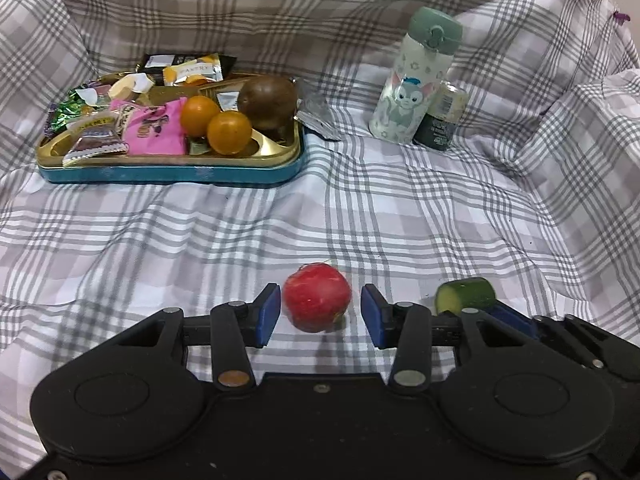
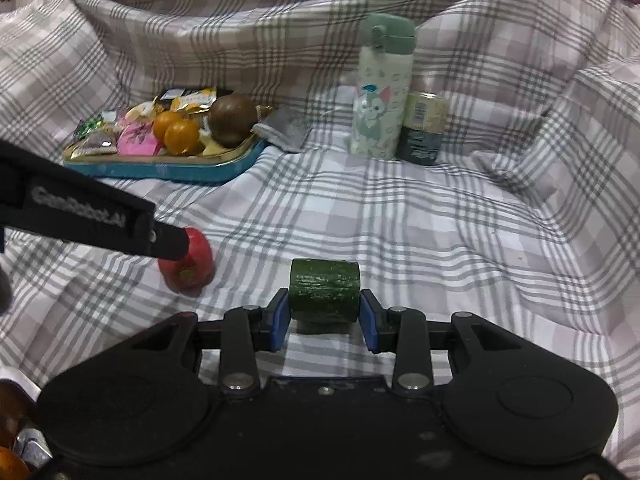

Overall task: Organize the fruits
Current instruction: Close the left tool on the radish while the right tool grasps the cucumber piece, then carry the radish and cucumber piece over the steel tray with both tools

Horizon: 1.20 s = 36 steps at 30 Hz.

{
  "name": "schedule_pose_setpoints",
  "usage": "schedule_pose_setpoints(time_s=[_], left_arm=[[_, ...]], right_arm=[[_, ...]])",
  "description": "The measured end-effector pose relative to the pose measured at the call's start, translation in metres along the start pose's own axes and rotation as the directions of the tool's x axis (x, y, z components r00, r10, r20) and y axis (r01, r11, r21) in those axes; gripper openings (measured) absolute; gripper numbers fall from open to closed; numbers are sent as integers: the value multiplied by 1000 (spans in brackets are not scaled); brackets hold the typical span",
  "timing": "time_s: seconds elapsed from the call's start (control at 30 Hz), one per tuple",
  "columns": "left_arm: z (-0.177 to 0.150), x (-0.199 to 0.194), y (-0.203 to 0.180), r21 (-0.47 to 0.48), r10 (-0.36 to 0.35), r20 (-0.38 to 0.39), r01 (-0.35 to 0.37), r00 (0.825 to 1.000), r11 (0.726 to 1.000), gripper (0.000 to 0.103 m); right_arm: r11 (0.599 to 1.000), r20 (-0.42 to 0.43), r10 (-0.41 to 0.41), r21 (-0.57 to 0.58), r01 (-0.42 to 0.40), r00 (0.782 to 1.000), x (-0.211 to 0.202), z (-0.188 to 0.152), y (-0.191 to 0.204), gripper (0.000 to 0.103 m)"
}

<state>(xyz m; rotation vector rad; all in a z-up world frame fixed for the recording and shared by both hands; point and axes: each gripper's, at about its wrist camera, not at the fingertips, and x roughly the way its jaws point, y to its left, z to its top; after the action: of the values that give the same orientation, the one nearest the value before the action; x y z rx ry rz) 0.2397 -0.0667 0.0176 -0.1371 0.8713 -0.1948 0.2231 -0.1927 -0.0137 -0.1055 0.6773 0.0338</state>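
Red apple [image 1: 317, 297] between open left fingers [image 1: 269, 312]

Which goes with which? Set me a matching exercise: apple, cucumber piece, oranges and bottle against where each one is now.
Things:
1. apple
2. cucumber piece
3. oranges
4. bottle

Places:
A. in the tin
B. between the fingers of the left gripper
C. standing beside a small jar
D. between the fingers of the right gripper

Pairs: 1-B, 2-D, 3-A, 4-C
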Motion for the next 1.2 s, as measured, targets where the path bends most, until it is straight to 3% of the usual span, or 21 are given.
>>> schedule_pose_setpoints(time_s=[0.3,0.5,0.73,1.0,1.2], left_arm=[[2,19,-5,-53,77,-14,-78,997,996,52],[-1,30,-1,-95,76,-50,-81,996,992,53],[-1,31,-7,-81,95,-34,-97,995,992,53],[-1,32,-9,-65,103,-34,-105,994,992,53],[-2,32,-10,-54,109,-27,-110,994,992,53]], right_arm=[[999,-50,-28,28,29,998,6,-1,-11,37],[999,-59,-33,17,34,998,8,-1,-9,37],[998,-61,-16,58,19,998,10,2,-16,38],[994,-30,-6,111,9,1000,10,5,-20,48],[993,-34,2,118,2,999,14,8,-19,49]])
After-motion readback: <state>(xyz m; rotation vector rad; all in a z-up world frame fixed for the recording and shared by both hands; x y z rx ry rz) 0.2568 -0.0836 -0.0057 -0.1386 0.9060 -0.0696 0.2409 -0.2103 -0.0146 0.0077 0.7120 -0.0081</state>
